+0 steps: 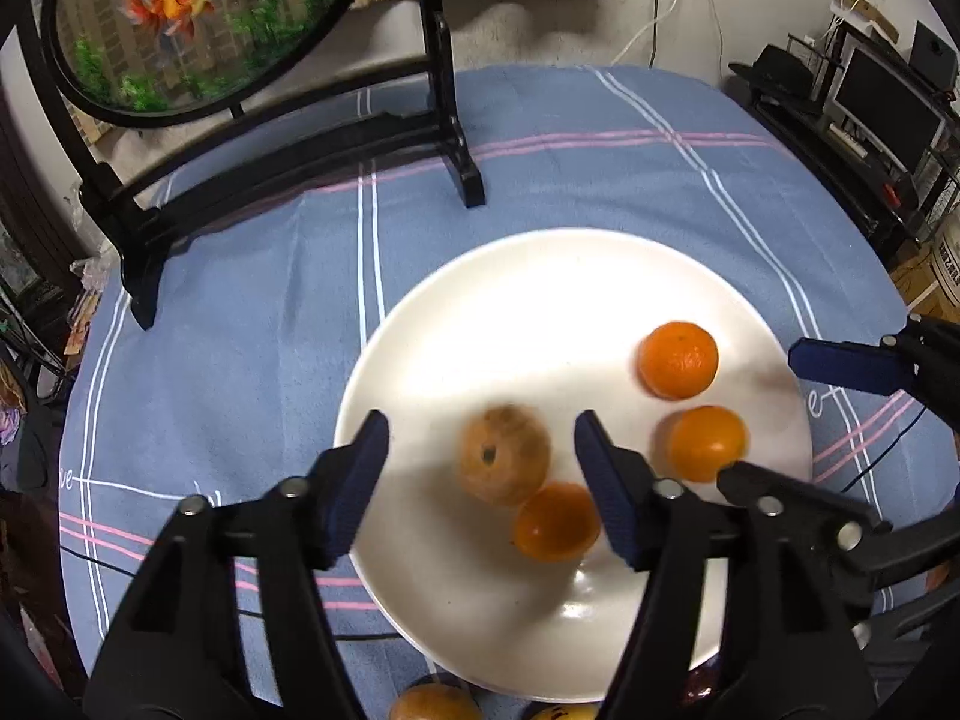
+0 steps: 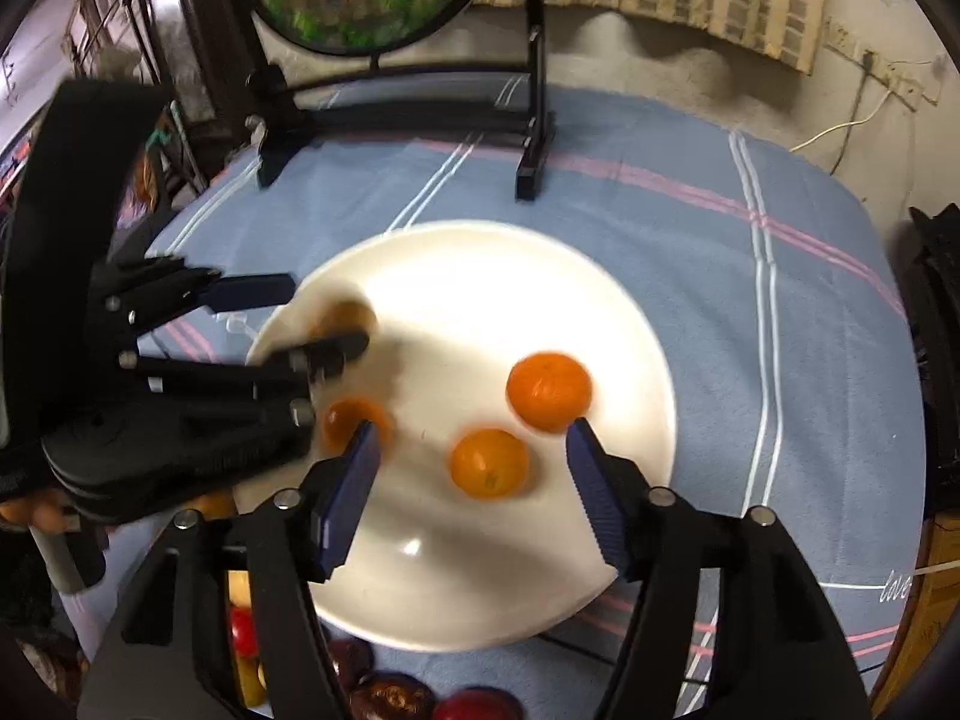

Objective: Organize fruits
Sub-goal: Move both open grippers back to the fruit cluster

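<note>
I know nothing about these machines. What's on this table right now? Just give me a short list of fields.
surface: blue striped tablecloth
plate: white, round, holding four fruits
bright fruits: three oranges, one at, one at, one at
dull fruit: brownish round fruit
left gripper: open, above the brownish fruit
right gripper: open, over the plate
behind plate: goldfish screen on black stand

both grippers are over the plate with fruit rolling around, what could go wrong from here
1. The left gripper and right gripper hang open over the same white plate, close together; they may collide.
2. The brownish fruit and the orange beside it look blurred, perhaps rolling, and may drift before a finger closes.
3. Pressing near the rim could tip the plate onto the blue cloth.
</note>
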A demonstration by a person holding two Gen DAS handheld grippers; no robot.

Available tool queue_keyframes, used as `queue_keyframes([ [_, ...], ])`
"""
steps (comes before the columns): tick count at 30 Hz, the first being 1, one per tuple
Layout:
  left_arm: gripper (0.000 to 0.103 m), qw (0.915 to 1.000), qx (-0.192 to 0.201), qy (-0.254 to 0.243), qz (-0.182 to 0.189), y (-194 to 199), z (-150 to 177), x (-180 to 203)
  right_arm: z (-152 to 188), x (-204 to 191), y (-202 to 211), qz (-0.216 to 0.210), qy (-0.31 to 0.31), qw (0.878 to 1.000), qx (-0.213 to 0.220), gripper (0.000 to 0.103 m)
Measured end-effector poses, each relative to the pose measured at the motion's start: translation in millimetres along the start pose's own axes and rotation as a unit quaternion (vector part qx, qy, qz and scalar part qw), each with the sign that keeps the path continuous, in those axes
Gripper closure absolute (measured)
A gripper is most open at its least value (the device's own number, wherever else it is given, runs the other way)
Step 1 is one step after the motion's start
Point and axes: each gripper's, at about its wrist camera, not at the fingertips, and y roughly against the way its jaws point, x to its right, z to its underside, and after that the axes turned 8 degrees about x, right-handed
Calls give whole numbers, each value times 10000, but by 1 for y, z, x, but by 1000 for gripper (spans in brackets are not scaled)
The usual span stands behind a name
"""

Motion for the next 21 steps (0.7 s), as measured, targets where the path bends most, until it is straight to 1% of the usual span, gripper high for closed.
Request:
queue_keyframes([
  [6, 37, 9999, 115, 13, 23, 11, -4, -1, -1, 10, 17, 59, -71, 9999, 142, 38],
  [10, 37, 9998, 170, 57, -28, 23, -4, -4, 7, 13, 33, 103, -121, 9997, 174, 38],
  [12, 35, 9997, 207, 89, -63, 32, -1, -7, 17, 12, 46, 56, -151, 9997, 205, 38],
  [16, 32, 9993, 334, 136, -88, 56, 10, -16, 49, 0, 71, -136, -68, 9998, 153, 38],
  [19, 30, 9992, 362, 151, -114, 74, 27, -22, 88, -16, 83, -284, 69, 9996, -37, 38],
  [21, 29, 9993, 329, 170, -83, 88, 43, -26, 117, -30, 88, -405, 144, 9989, -197, 38],
])
